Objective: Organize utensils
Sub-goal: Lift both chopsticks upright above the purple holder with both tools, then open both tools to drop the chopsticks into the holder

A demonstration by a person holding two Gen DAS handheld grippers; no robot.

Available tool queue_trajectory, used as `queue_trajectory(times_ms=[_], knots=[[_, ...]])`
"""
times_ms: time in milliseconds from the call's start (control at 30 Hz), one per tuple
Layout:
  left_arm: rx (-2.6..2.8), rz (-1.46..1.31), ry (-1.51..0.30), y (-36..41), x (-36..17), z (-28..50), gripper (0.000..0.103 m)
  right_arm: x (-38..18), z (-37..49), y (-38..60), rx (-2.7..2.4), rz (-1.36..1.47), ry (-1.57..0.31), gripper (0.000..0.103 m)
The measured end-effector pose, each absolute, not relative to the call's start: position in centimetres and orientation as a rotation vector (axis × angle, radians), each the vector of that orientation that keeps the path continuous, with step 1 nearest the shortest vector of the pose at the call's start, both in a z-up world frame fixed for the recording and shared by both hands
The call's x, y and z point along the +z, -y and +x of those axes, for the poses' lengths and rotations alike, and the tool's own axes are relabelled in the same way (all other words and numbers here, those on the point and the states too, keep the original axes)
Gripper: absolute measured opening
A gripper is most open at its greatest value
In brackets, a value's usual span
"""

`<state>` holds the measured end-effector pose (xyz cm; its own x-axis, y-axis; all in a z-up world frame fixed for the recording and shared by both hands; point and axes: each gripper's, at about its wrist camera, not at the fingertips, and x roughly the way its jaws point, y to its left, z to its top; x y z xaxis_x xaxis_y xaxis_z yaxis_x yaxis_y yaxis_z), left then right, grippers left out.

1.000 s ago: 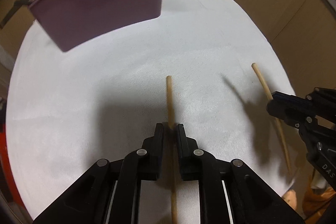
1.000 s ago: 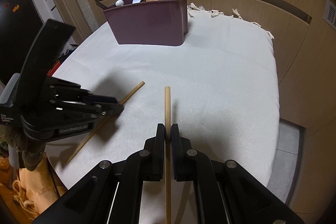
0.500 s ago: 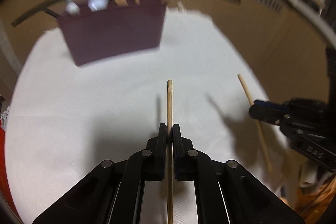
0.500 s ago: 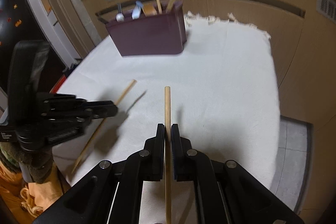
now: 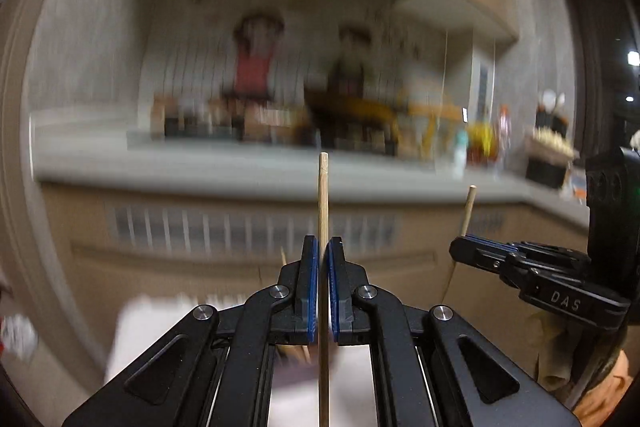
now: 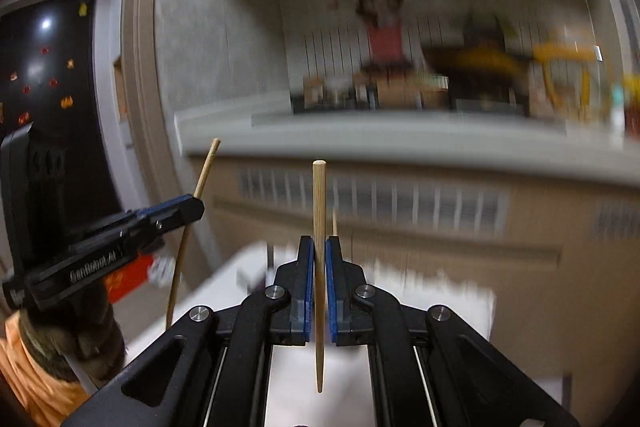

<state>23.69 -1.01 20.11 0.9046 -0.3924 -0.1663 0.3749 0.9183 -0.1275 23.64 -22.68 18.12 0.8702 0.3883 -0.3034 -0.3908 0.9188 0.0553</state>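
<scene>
- Left gripper (image 5: 323, 287) is clamped on a chopstick (image 5: 323, 203), tip up ahead of its fingers.
- Right gripper (image 6: 316, 287) grips another chopstick (image 6: 319, 211), likewise upright.
- Both are aloft and not yet stowed; the bin is out of clear view.

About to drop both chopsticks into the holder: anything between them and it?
Cannot tell: the holder is not clearly in view. The left gripper and right gripper each clamp a chopstick, raised and pointing at the blurred counter.
</scene>
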Motion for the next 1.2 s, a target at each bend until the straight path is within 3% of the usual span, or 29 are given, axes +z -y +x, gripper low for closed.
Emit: queue_trajectory(times_ms=[167, 333, 767, 1067, 1200], knots=[[-0.398, -0.142, -0.015, -1.4, 23.9, 27.6, 0.005, 23.6, 28.9, 20.5, 0.358, -0.006, -0.240, 0.006], [-0.338, -0.113, 0.058, -1.6, 20.7, 32.0, 0.005, 23.1, 33.1, 19.7, 0.306, -0.011, -0.251, 0.006], [-0.291, -0.246, -0.217, -2.2, 4.8, 40.5, 0.005, 9.7, 38.3, 16.3, 0.268, -0.076, -0.505, 0.006], [-0.309, -0.241, -0.460, -0.8, -0.5, 39.3, 0.005, 4.0, 38.4, 16.1, 0.288, -0.070, -0.664, 0.006], [-0.289, -0.248, -0.547, -0.7, -0.6, 38.4, 0.010, 3.3, 37.6, 15.9, 0.288, -0.078, -0.683, 0.009]])
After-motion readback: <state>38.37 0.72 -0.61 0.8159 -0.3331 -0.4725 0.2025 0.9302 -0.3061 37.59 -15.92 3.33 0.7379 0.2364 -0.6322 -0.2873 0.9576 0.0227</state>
